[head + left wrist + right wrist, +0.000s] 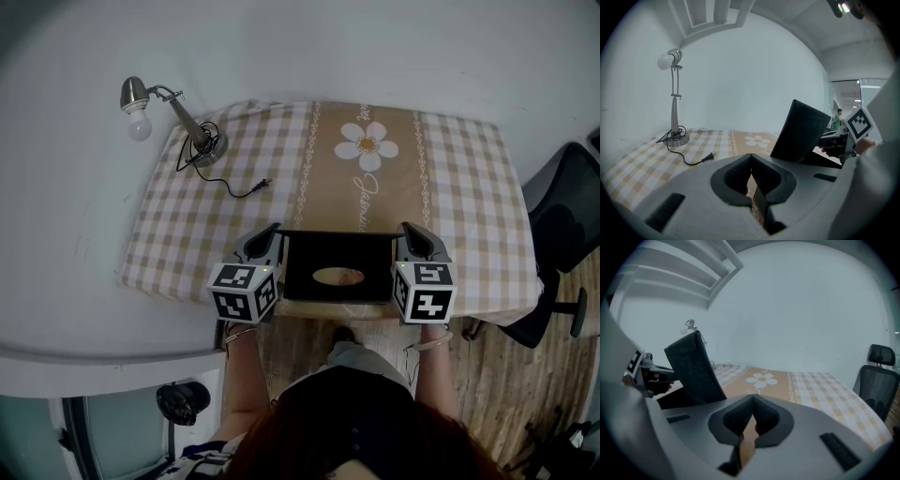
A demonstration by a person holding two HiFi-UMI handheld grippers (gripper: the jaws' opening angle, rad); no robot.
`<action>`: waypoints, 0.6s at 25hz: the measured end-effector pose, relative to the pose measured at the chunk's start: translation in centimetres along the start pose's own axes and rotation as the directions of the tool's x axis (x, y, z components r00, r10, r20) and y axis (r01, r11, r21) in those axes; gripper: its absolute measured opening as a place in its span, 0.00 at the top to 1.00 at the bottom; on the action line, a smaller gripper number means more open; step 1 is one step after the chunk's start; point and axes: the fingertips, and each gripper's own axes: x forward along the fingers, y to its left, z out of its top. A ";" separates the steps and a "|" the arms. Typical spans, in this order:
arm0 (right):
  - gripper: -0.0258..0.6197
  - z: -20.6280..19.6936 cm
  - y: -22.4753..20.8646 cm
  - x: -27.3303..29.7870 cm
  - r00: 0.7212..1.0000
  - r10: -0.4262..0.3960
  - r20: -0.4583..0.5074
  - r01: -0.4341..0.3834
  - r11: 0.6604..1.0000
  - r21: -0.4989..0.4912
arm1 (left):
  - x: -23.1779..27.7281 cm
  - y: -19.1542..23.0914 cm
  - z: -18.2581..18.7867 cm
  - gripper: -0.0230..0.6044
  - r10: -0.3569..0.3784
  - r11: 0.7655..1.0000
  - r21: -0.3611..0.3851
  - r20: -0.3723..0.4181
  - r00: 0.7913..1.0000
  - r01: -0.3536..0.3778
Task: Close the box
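Note:
A black box (338,267) with an oval opening in its top face sits near the table's front edge. Its dark flap stands raised and tilted in the left gripper view (801,131) and in the right gripper view (693,371). My left gripper (273,231) lies close along the box's left side. My right gripper (407,228) lies along its right side. Both are shut with nothing between the jaws, whose tips meet in the left (751,157) and right (753,399) gripper views. Whether either touches the box cannot be told.
A checked tablecloth (187,234) with a daisy print (367,145) covers the table. A desk lamp (164,111) stands at the back left, its cord and plug (262,184) trailing toward the middle. An office chair (562,225) stands to the right. White wall runs behind.

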 end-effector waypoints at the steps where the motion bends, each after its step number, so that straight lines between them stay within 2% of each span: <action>1: 0.93 -0.1 0.0 -0.1 1.000 -0.002 -0.002 0.002 1.000 0.001 | -0.1 -0.1 -0.1 0.92 0.001 1.000 0.000 0.000 1.000 -0.001; 15: 0.93 -1.7 0.4 -1.2 0.999 -0.021 -0.031 0.021 1.000 0.017 | -1.1 -0.6 -1.5 0.92 0.007 0.999 -0.031 -0.007 1.000 -0.007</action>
